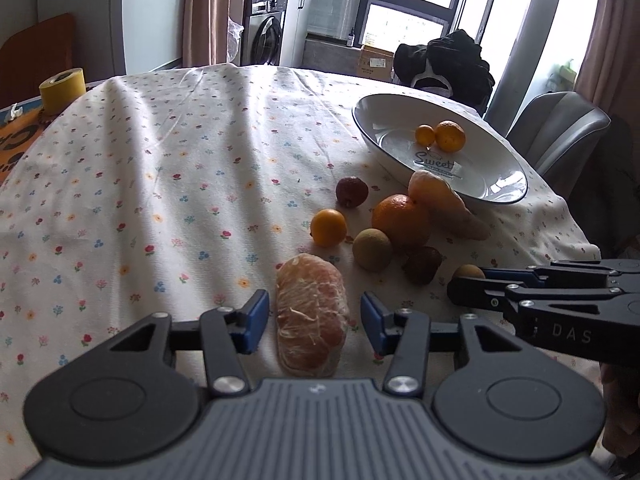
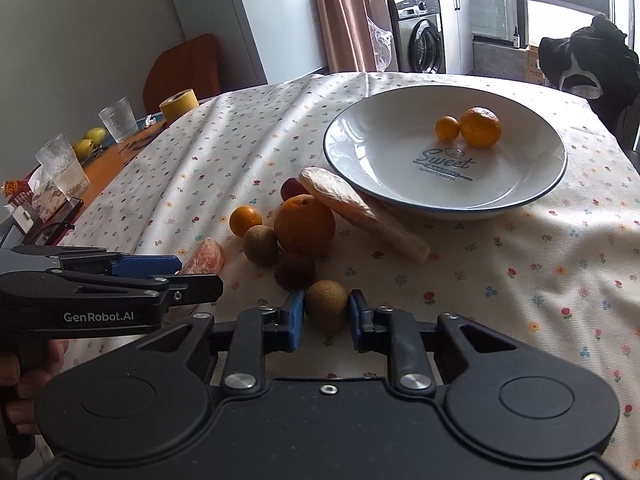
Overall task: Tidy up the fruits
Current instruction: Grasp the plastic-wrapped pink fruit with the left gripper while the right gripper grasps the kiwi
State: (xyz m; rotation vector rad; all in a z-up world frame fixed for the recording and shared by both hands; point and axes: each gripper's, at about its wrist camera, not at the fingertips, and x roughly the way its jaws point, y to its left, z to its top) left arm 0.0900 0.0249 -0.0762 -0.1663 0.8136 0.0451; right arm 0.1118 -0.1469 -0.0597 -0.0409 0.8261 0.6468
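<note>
A peeled pink citrus segment (image 1: 310,316) lies on the floral tablecloth between the blue pads of my left gripper (image 1: 314,320), which is open, with a small gap on each side. My right gripper (image 2: 326,314) is shut on a small brown-green fruit (image 2: 327,302) resting on the cloth. Beyond it sit a large orange (image 2: 304,222), a small orange (image 2: 245,220), another brown-green fruit (image 2: 261,245), two dark red fruits (image 2: 295,272) and a long peeled segment (image 2: 360,212) leaning on the white plate (image 2: 400,200). Two oranges (image 2: 480,127) lie in the plate.
A yellow tape roll (image 2: 179,105), two glasses (image 2: 62,164) and yellow-green fruits (image 2: 90,140) stand on the bare table at the far left. A grey chair (image 1: 560,128) and black clothing (image 1: 444,64) are behind the plate. The cloth drops off at the right edge.
</note>
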